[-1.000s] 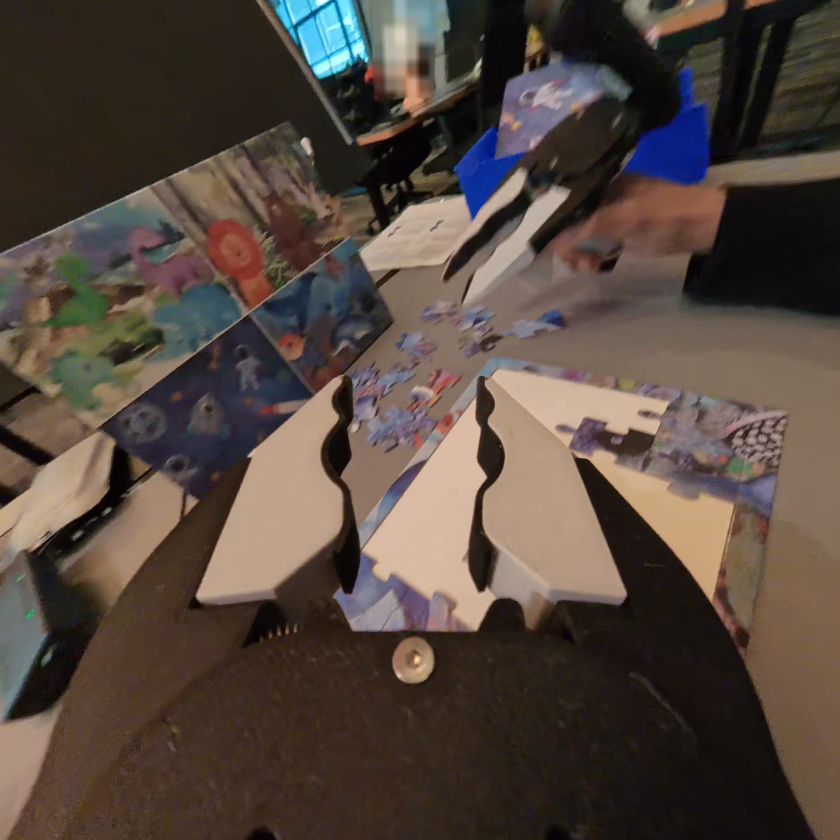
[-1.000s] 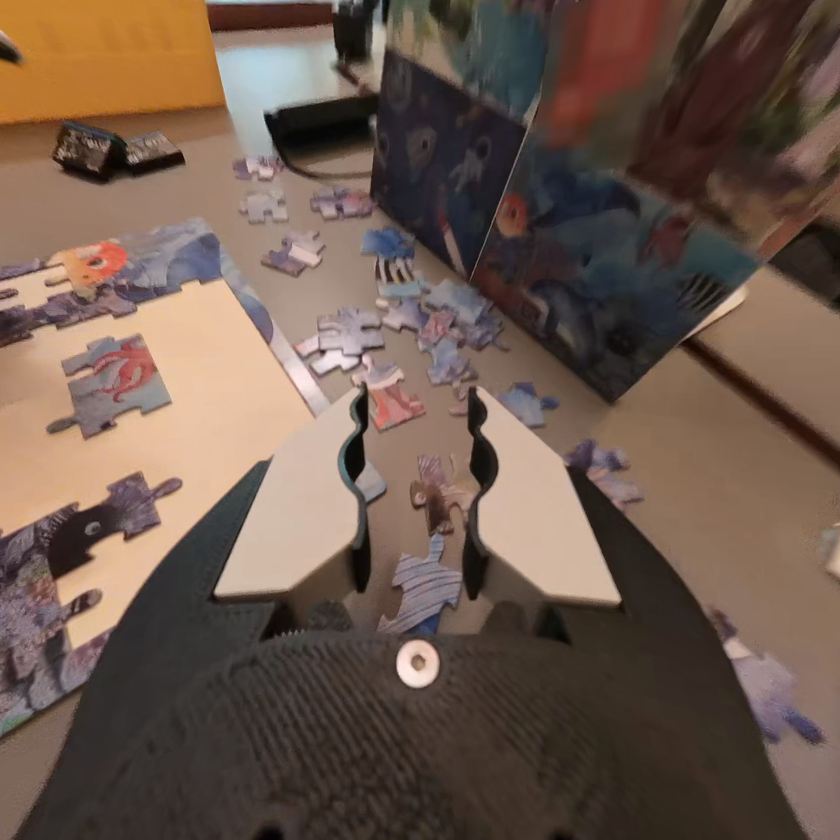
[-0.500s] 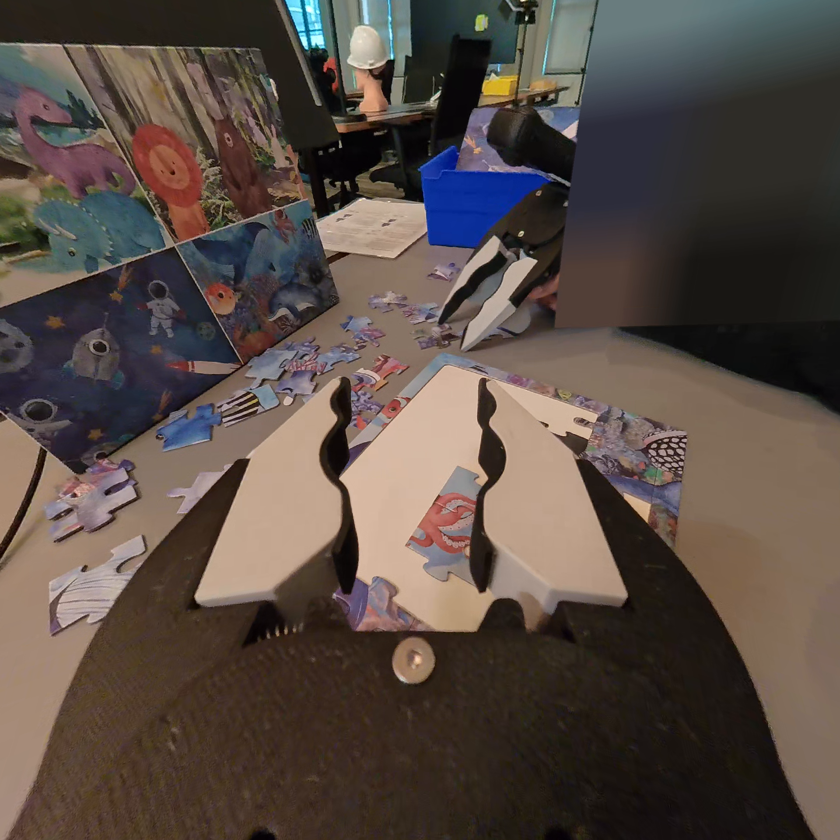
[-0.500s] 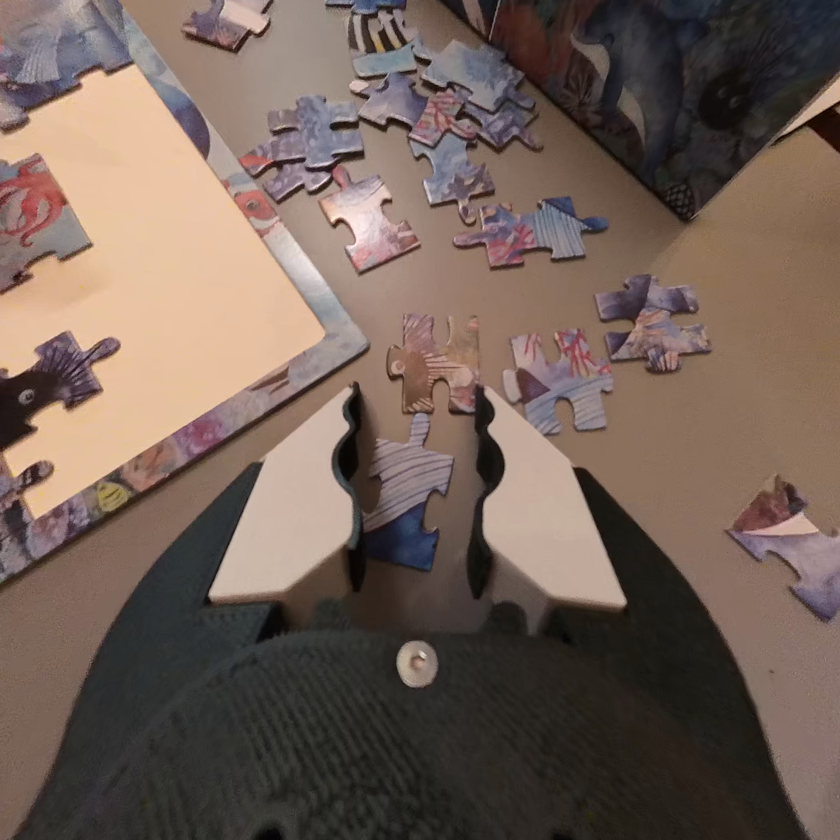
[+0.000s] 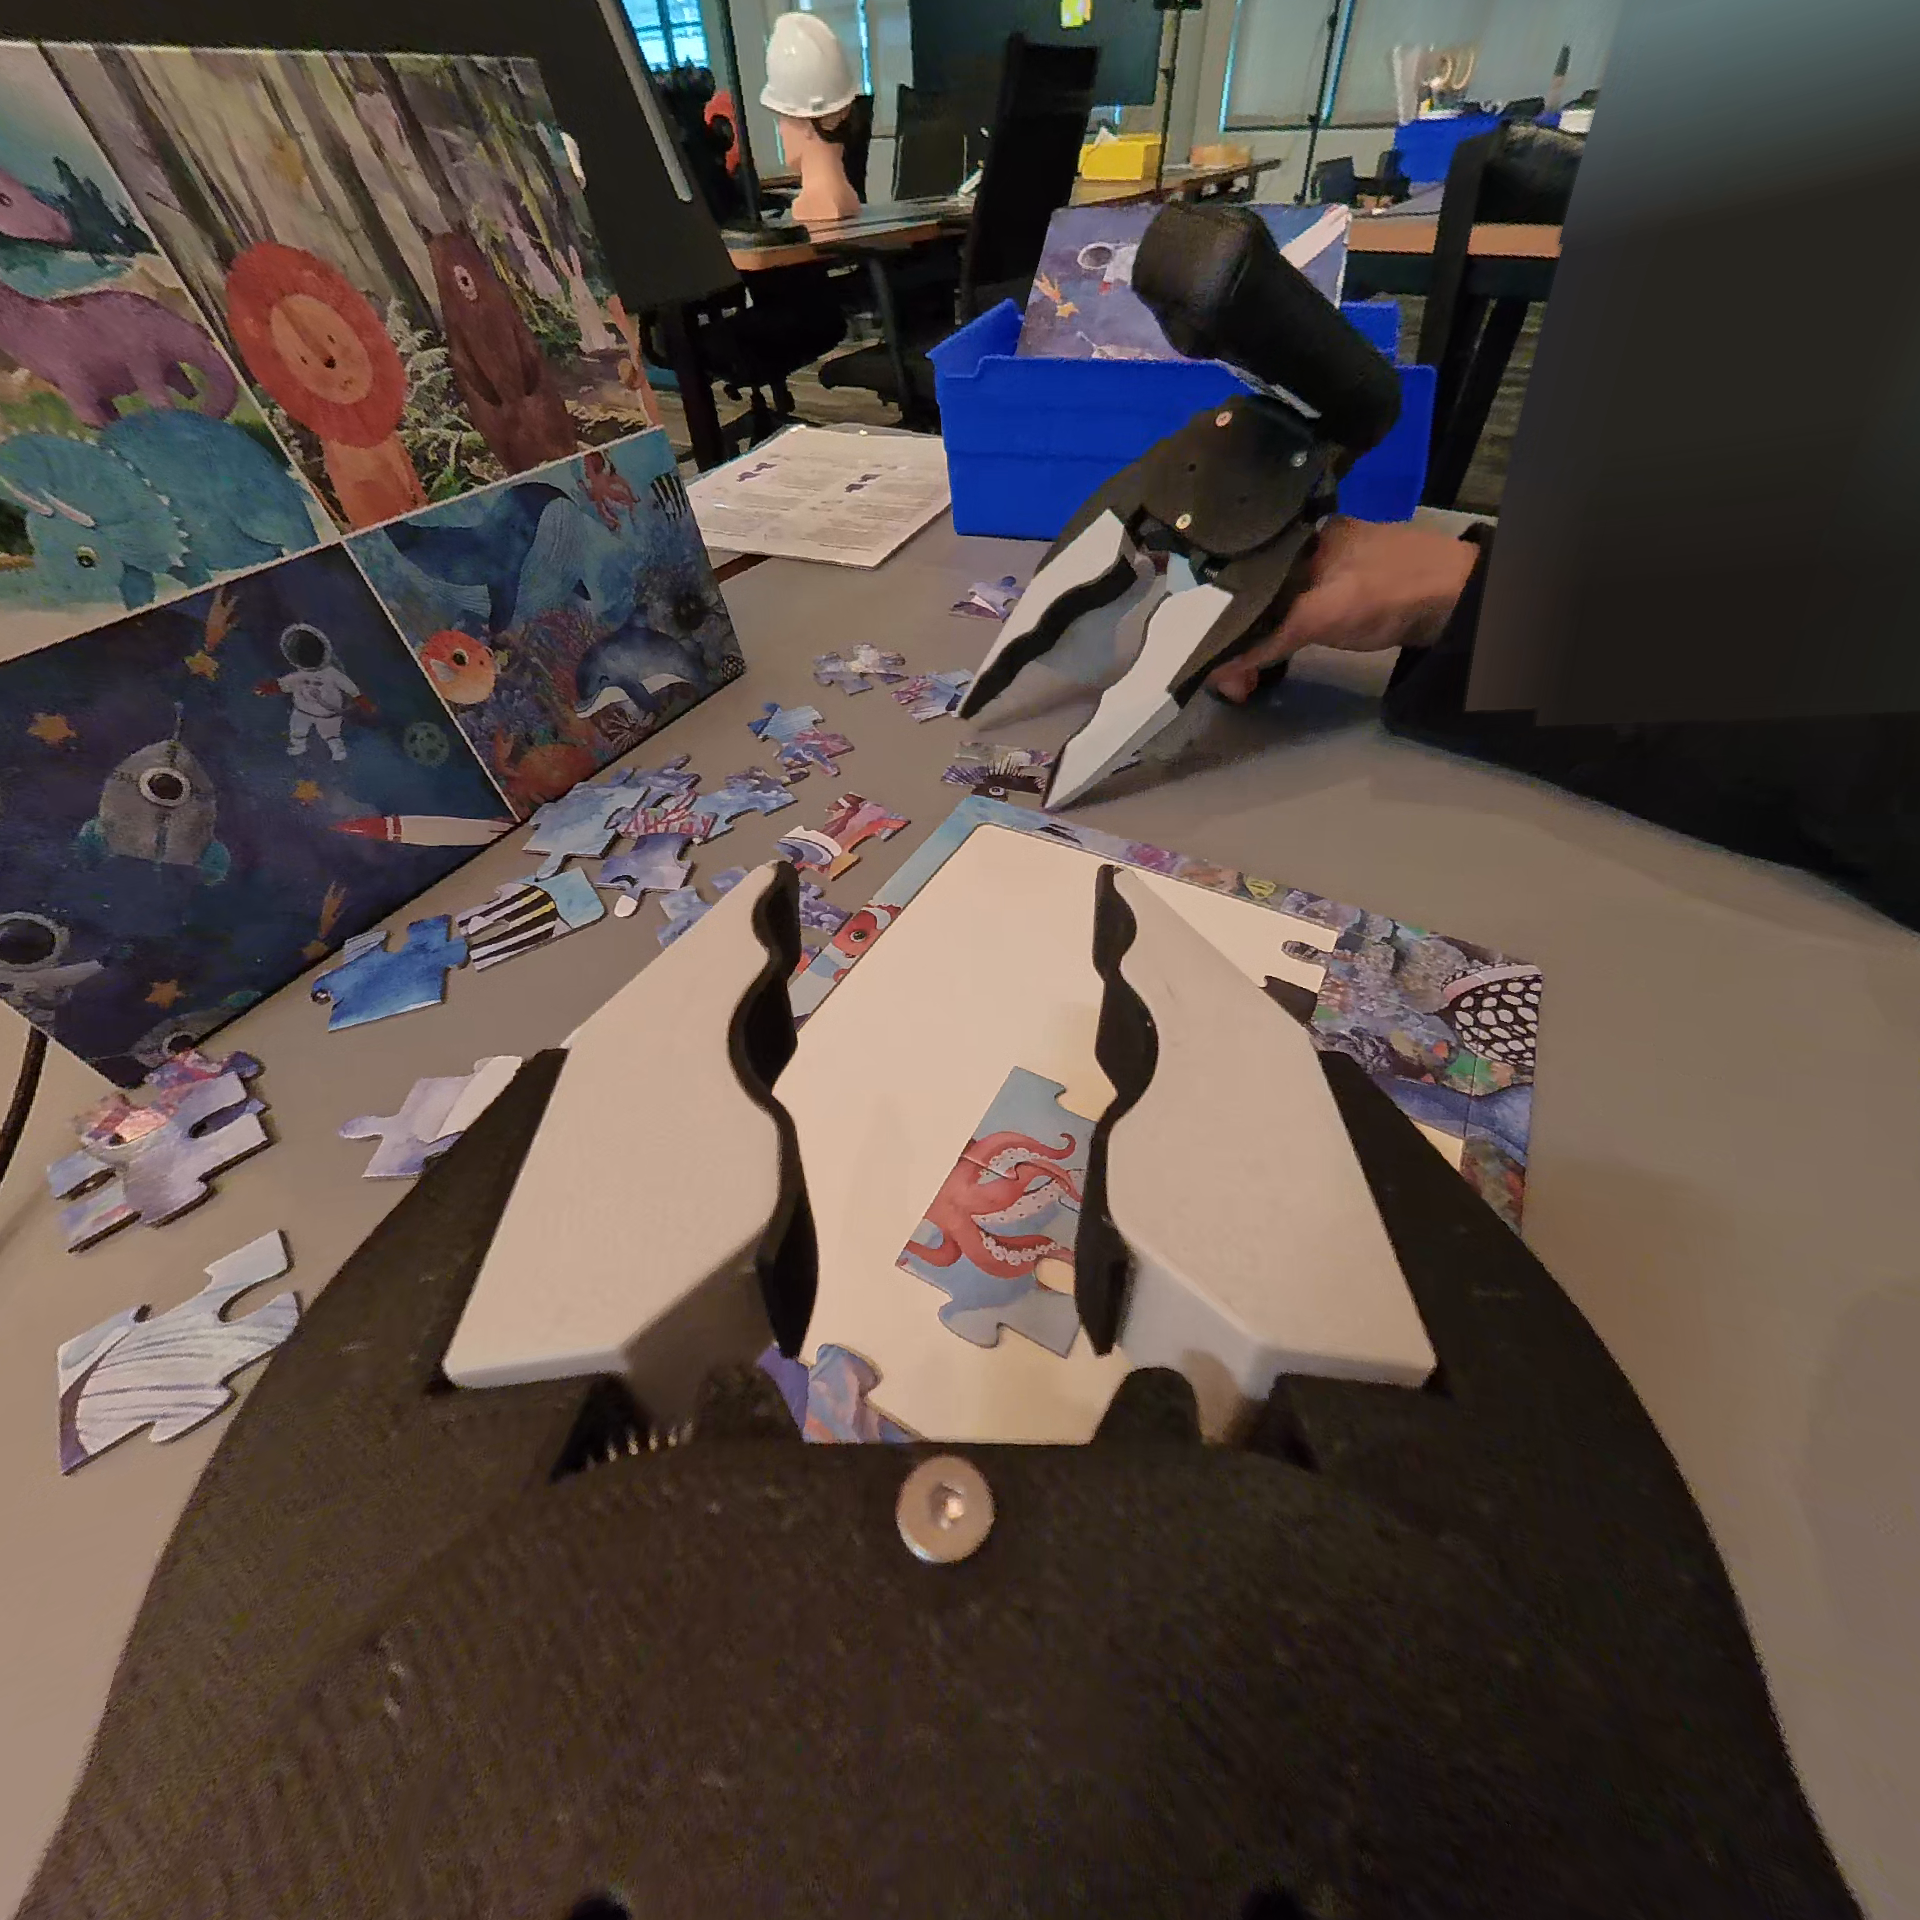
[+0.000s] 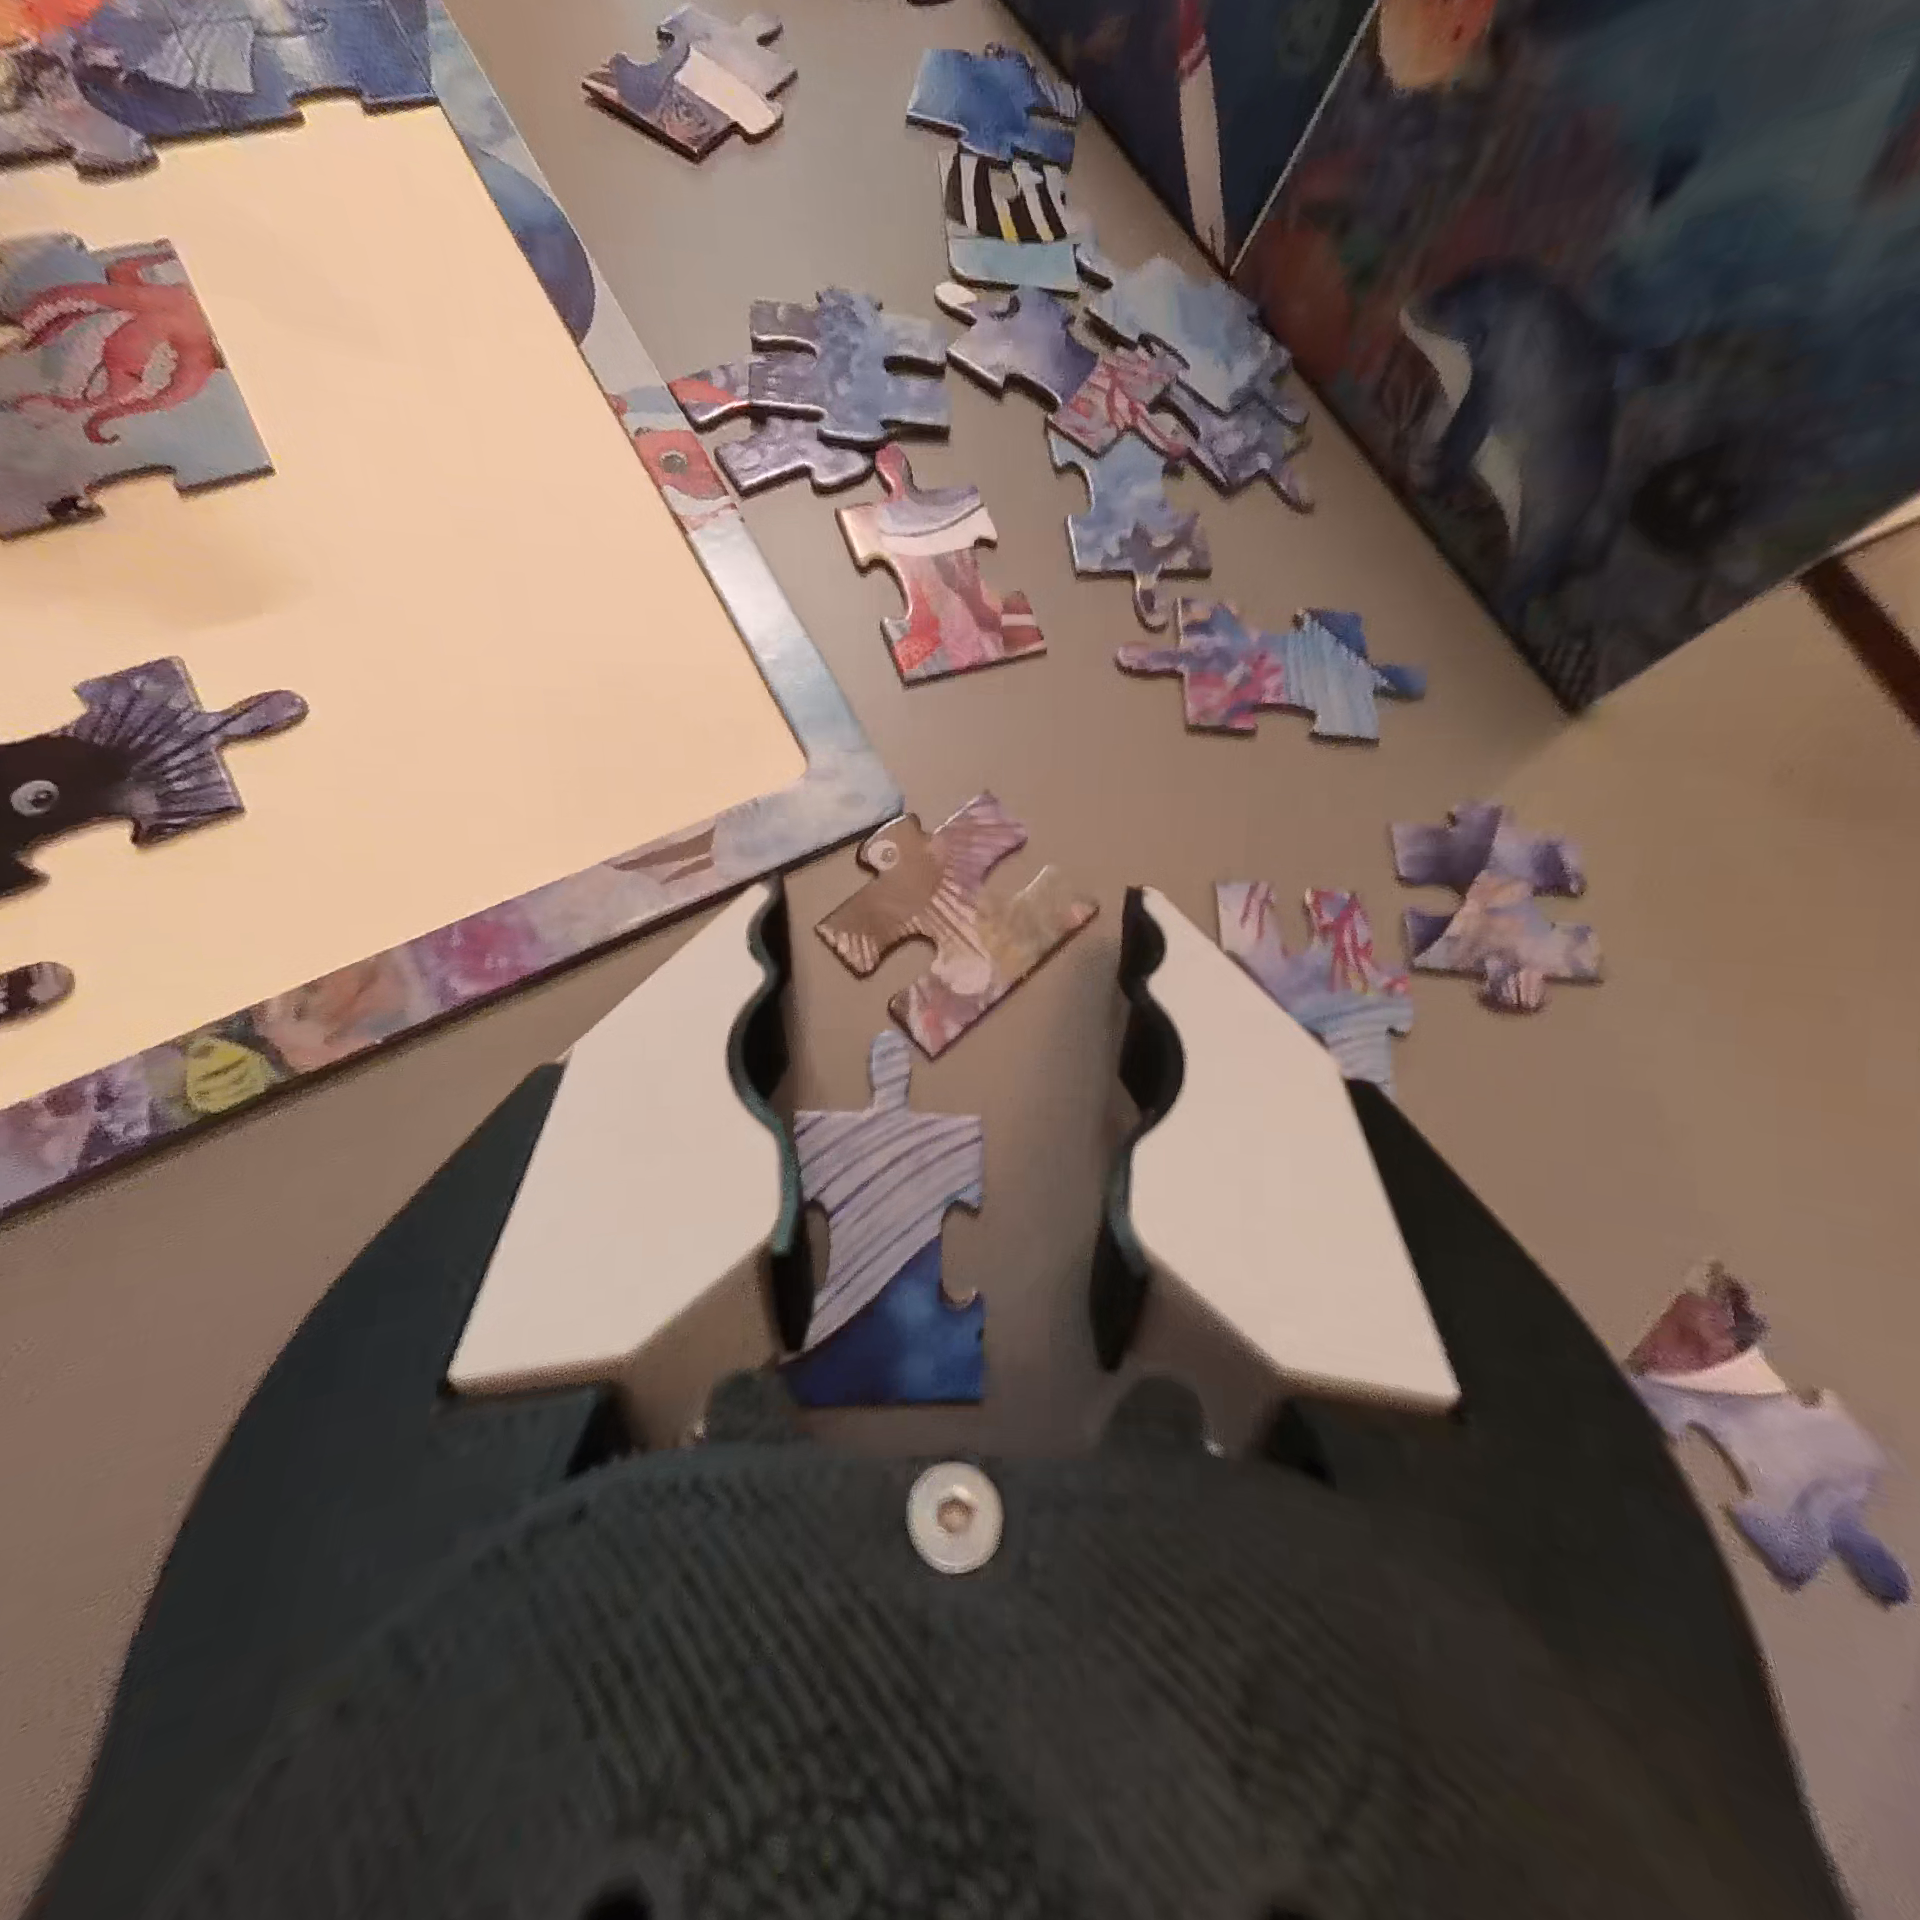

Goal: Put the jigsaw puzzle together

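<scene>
Grey table (image 5: 1662, 1039) fills most of both views, w/ a big picture board (image 5: 312, 468) propped upright across the upper left of the left wrist view – dinosaurs, lion, astronaut, whale panels. Behind it, top centre-right, a blue bin (image 5: 1039, 436) w/ a printed sheet (image 5: 831, 494) lying just left of it. The puzzle tray (image 5: 997, 935) sits flat mid-frame in the left view and takes the upper left of the right wrist view (image 6: 436, 520): cream base mostly bare, printed border round it, a joined patch at its far right corner. Left gripper (image 5: 940, 894) hangs over the tray, jaws apart, nothing between them; seen through the gap, the octopus piece (image 5: 1003, 1205) lies on the cream base. Right gripper (image 6: 951, 904) is low over the table just off the tray's corner, also spread wide and empty – in the left view it shows upper right (image 5: 1023, 743), a hand (image 5: 1351, 603) wrapped round its grip. Between its fingers on the table lies a striped blue piece (image 6: 894, 1226), touching or very close to the left finger – can't tell which. Just ahead of the tips, a brown fish piece (image 6: 956, 914). Loose pieces (image 6: 1122, 416) scatter btw tray and board, centre top of the right view, some overlapping. A black fish piece (image 6: 104, 779) sits inside the tray at far left.
</scene>
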A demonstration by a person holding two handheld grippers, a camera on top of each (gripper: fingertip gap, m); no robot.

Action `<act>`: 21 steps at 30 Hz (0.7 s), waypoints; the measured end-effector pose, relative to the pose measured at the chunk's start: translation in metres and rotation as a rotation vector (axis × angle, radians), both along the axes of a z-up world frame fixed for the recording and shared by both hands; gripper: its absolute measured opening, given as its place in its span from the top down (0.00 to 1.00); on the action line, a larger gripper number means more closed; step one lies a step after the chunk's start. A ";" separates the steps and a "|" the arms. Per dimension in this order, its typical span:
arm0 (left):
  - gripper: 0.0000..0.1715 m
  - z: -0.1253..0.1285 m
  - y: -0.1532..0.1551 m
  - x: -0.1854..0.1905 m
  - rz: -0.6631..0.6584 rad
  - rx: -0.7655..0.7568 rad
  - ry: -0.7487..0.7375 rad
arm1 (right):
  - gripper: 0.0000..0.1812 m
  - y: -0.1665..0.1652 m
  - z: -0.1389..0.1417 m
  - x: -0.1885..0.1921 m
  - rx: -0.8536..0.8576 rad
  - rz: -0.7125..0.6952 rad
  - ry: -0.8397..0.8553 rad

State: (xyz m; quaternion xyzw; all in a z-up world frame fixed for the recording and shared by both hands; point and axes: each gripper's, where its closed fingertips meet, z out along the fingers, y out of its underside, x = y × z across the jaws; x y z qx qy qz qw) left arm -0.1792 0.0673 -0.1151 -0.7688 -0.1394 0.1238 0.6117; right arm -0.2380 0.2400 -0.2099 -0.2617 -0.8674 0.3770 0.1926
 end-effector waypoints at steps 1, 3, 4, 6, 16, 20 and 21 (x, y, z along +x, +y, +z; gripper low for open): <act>0.68 0.000 0.000 0.000 -0.001 -0.001 -0.001 | 0.67 -0.001 0.000 -0.001 0.003 0.011 0.004; 0.68 -0.001 0.001 0.001 -0.003 -0.004 0.002 | 0.72 -0.003 -0.002 0.003 -0.026 0.025 -0.055; 0.68 -0.001 0.001 0.001 -0.003 -0.006 0.005 | 0.73 -0.003 -0.003 0.005 -0.042 0.027 -0.084; 0.68 -0.001 0.001 0.001 -0.004 -0.011 0.008 | 0.73 -0.001 -0.003 0.007 -0.045 0.021 -0.089; 0.68 -0.004 0.003 0.002 -0.008 -0.025 0.012 | 0.77 0.016 -0.003 0.025 -0.040 -0.049 -0.212; 0.68 -0.007 0.003 0.001 0.002 -0.044 0.019 | 0.78 0.025 -0.004 0.023 0.030 -0.137 -0.205; 0.68 -0.008 0.003 0.001 0.005 -0.050 0.022 | 0.81 0.025 -0.004 0.023 0.040 -0.140 -0.206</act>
